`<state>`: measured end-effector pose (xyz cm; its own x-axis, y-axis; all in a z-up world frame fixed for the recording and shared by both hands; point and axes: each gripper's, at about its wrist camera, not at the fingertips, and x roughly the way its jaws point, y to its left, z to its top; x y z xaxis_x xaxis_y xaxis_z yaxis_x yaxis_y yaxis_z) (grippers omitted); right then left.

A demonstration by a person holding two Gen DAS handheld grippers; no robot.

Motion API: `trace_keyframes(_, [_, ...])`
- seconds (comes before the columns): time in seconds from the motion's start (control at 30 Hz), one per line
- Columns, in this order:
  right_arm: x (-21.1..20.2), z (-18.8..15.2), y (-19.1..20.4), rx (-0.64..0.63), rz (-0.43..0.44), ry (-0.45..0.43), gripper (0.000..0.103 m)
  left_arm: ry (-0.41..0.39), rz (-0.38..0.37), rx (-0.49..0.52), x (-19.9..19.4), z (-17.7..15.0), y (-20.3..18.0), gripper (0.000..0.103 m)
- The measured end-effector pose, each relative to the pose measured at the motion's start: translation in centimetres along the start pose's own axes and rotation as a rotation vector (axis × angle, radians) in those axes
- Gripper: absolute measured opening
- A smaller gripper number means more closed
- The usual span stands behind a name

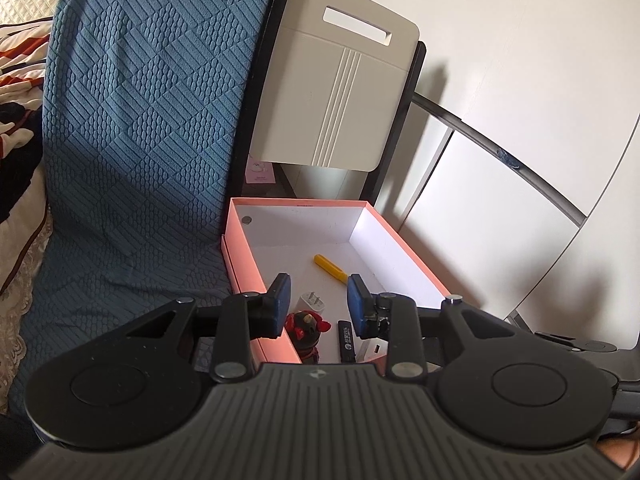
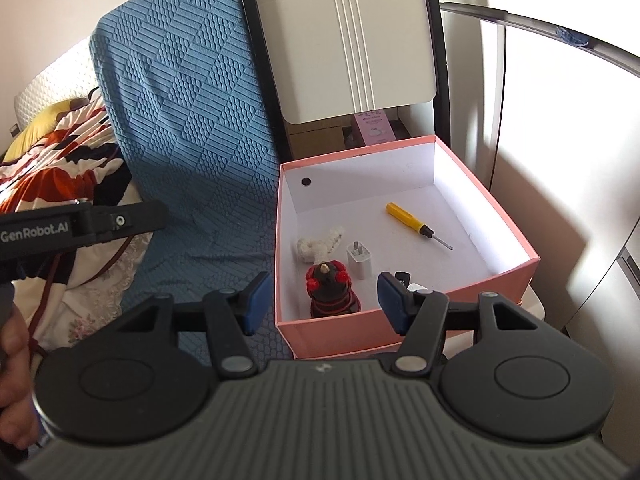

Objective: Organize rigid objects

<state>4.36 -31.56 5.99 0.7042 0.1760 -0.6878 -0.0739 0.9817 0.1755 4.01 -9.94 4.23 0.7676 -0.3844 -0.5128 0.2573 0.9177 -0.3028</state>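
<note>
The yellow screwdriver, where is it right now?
The yellow screwdriver lies on the floor of the pink box, toward its far right part, apart from the white charger and the black and red figurine nearer the front.

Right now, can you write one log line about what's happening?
left gripper: open, empty | right gripper: open, empty | pink box: holds screwdriver, charger, toy figure
</note>
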Motion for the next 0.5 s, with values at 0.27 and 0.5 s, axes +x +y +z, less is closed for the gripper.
trace_keyframes(0.27, [-0.05, -0.23, -0.57, 0.010, -0.010, 0.002, 0.060, 0.016, 0.002, 0.004, 0.59, -0.17, -0.16, 0.037])
trace_keyframes(0.5, [0.01, -0.52, -0.97, 0.017, -0.027, -0.004, 0.060, 0.005, 0.044, 0.010, 0.81, -0.21, -0.06, 0.090])
